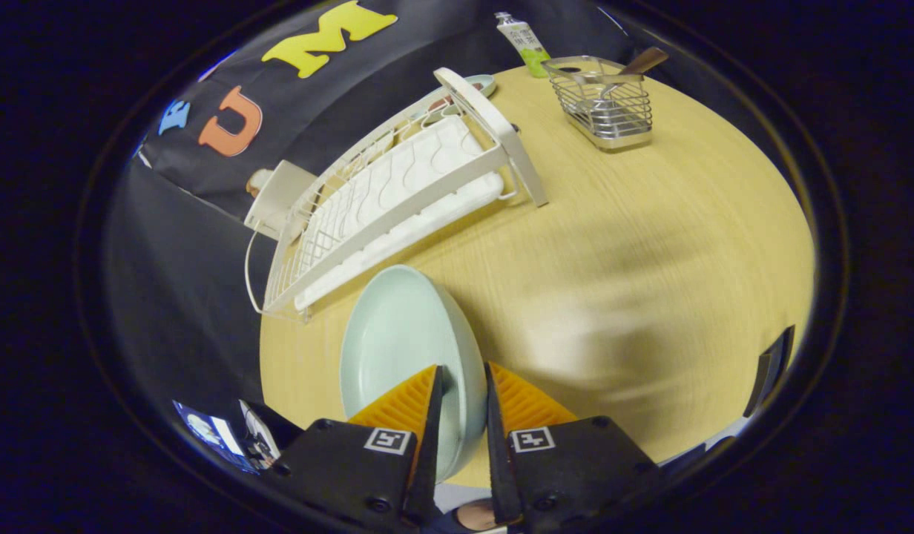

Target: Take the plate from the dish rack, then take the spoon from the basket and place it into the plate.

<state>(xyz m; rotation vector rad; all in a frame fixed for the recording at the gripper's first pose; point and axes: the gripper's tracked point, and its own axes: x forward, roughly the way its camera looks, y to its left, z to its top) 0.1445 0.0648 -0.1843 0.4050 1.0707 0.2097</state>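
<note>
Between the two fingers, the gripper [463,386] pinches the rim of the pale mint plate [398,341], one finger on the inner face, one on the outer side, jaws nearly closed on that edge. Plate sits tilted on its edge, bowl side facing the dish rack, out of the rack and above the light wooden table [650,282]; whether its far edge touches the table I cannot tell.

White dish rack [398,200] lies just beyond the plate, slots bare at the near end, a few small dishes [457,96] at its far end, details too small to tell. White block [279,196] at the rack's near corner by the wall.

Wire basket [605,104] stands well beyond the fingers on the far side of the table, apart from the rack. Spoon [628,74] stands in it, brown handle leaning out over the rim.

Green and white tube [524,41] is behind the basket at the table's far edge.
</note>
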